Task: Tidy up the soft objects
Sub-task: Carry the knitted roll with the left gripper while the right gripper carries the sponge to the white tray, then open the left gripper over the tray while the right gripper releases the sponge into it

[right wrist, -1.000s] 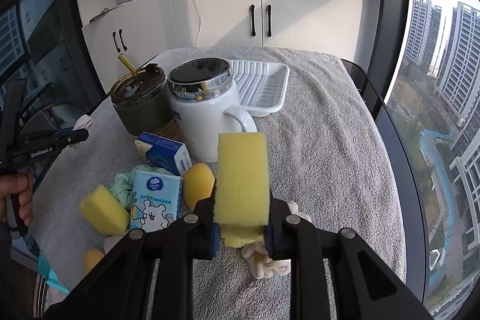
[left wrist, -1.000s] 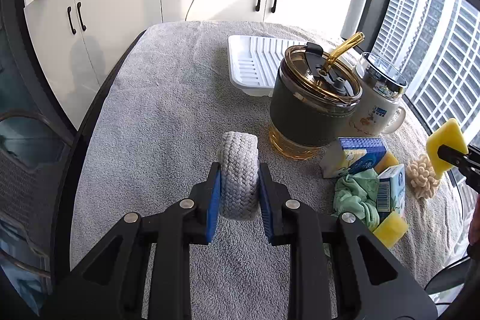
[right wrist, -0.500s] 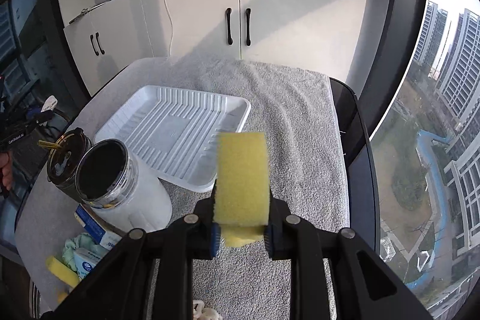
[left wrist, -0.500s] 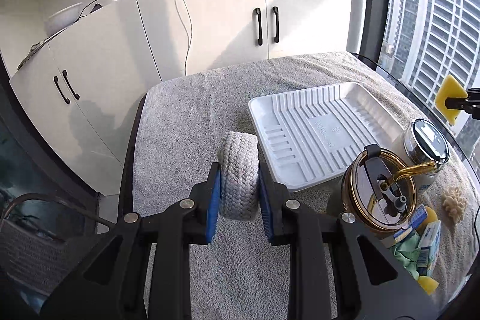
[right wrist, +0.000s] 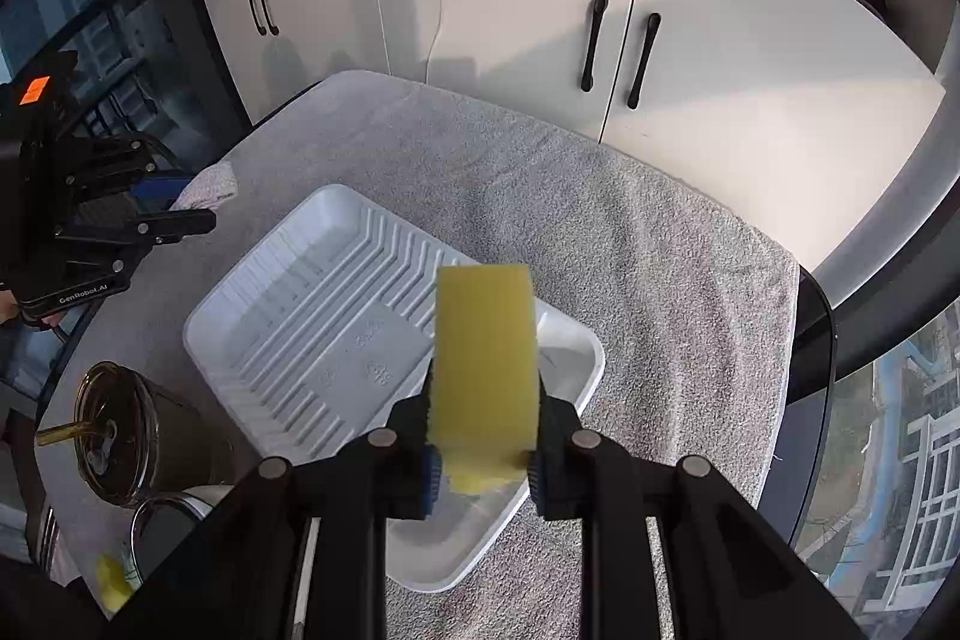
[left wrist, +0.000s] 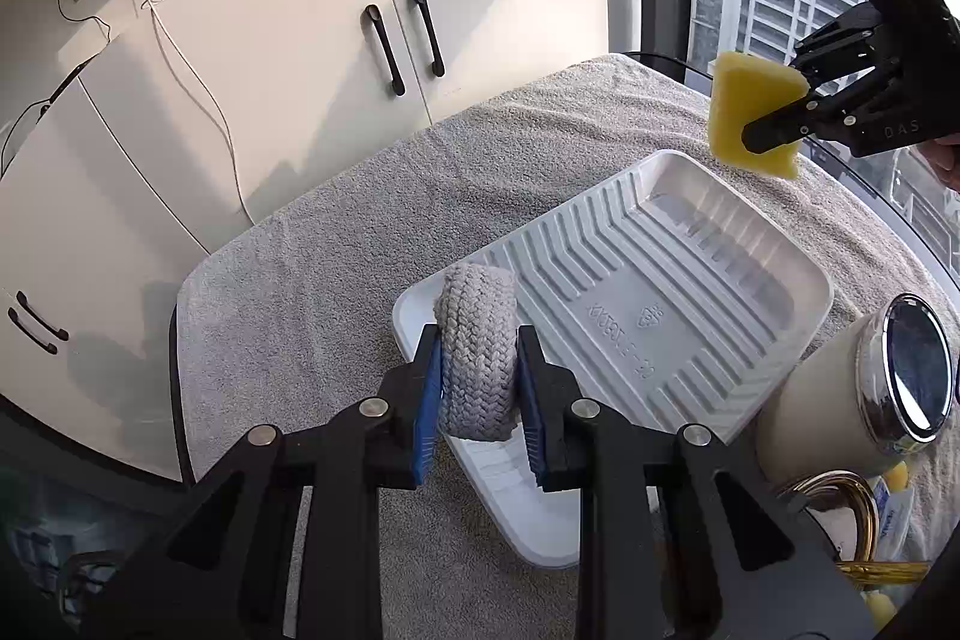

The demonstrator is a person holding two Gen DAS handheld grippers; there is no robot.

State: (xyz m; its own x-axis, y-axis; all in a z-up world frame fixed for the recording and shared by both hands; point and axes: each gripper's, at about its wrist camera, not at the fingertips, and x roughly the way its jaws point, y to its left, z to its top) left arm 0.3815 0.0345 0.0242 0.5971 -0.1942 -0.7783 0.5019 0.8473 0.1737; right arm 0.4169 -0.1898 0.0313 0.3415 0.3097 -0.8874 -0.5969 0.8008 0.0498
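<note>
My left gripper (left wrist: 479, 388) is shut on a grey braided rope roll (left wrist: 478, 346) and holds it above the near left corner of the white ribbed tray (left wrist: 690, 292). My right gripper (right wrist: 485, 451) is shut on a yellow sponge (right wrist: 485, 358) and holds it above the tray's (right wrist: 312, 316) right end. In the left wrist view the right gripper (left wrist: 780, 130) with the sponge (left wrist: 750, 112) hangs over the tray's far corner. In the right wrist view the left gripper (right wrist: 180, 214) with the grey roll (right wrist: 207, 187) is at the tray's left.
The tray lies on a grey towel (left wrist: 336, 268) that covers the table. A white mug with a chrome lid (left wrist: 864, 400) and a dark tumbler with a gold straw (right wrist: 138, 436) stand beside the tray. White cabinets (right wrist: 600, 10) stand behind the table. A window is at the right.
Both grippers have moved forward with their loads, from the clutter of cups and sponges to above the white tray. Both have stayed shut.
</note>
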